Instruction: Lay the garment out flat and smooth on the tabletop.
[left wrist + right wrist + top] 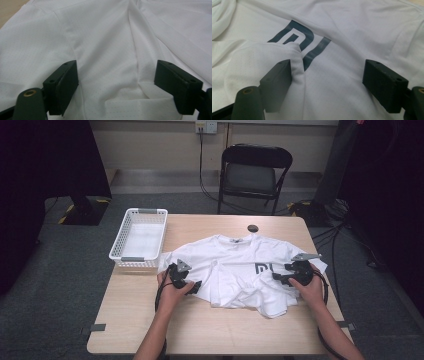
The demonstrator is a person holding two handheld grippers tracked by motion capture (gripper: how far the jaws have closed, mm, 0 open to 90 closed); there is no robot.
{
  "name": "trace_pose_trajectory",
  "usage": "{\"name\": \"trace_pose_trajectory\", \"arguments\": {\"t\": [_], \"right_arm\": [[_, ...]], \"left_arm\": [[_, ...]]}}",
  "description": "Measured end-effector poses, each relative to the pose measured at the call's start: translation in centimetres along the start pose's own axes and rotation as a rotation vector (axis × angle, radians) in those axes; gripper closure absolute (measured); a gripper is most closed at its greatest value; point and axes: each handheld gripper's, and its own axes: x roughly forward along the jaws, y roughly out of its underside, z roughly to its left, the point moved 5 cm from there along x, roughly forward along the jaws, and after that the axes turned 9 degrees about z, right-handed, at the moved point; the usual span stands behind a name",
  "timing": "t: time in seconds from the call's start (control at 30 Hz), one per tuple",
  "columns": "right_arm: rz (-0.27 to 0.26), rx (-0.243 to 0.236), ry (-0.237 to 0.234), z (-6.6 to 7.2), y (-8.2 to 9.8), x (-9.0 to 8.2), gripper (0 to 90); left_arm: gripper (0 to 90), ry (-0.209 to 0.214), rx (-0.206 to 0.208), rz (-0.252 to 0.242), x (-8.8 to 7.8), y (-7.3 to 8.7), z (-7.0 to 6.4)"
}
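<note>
A crumpled white T-shirt (245,270) covers the tabletop (150,315); both the left gripper (192,286) and right gripper (276,277) rest at its sides, jaws wide, gripping nothing. An empty white basket (139,240) sits beside the left sleeve, a dark disc (253,228) past the collar.

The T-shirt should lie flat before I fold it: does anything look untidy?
Yes. The white T-shirt is rumpled: its lower hem is bunched up over the middle, and a fold of cloth covers part of the dark logo.

The white T-shirt (240,270) lies partly folded over itself, so its lower half is hidden under a loose fold. That fold (262,60) covers the left part of the dark logo (304,42). The small dark round object (253,228) beyond the collar is too small to identify.
</note>
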Motion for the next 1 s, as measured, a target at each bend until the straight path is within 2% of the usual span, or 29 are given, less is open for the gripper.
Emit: {"name": "trace_pose_trajectory", "arguments": {"t": [0.13,0.27,0.37,0.47,0.5,0.57,0.67,0.77,0.8,0.87,1.0], "right_arm": [[0.001,0.028,0.041,-0.8,0.6,-0.5,22.9],[-0.001,0.041,0.05,-1.3,1.0,-0.9,23.6],[-0.008,0.046,0.057,-1.9,1.1,-1.2,28.4],[-0.014,0.084,0.037,-1.8,1.3,-1.5,25.4],[-0.008,0.087,0.055,-1.7,1.4,-1.6,23.8],[-0.024,0.074,0.07,-1.2,1.7,-2.3,27.0],[-0.049,0.056,0.083,-0.6,2.1,-3.7,26.9],[-0.079,0.049,0.081,-0.1,2.7,-5.6,33.5],[-0.084,0.042,0.065,0.4,3.1,-6.4,38.3],[-0.085,0.031,0.046,1.3,3.7,-7.4,39.4],[-0.044,0.016,0.009,3.7,5.9,-8.9,50.9]], "left_arm": [[14.1,0.007,0.01,0.008,0.5,-0.5,-0.1],[13.6,0.018,0.023,0.008,0.9,-1.1,-0.1],[12.5,0.027,0.034,0.01,1.2,-1.3,-0.1],[12.3,0.027,0.035,0.011,1.2,-1.4,-0.1],[12.4,0.027,0.035,0.009,1.2,-1.3,-0.1],[12.6,0.024,0.037,0.013,1.2,-1.3,-0.1],[12.6,0.017,0.038,0.013,1.2,-1.3,-0.1],[12.7,0.019,0.038,0.012,1.1,-1.3,-0.1],[12.8,0.018,0.039,0.012,1.1,-1.3,-0.1],[12.8,0.017,0.038,0.012,1.1,-1.3,-0.1],[12.9,0.015,0.037,0.011,1.1,-1.3,-0.2]]}}
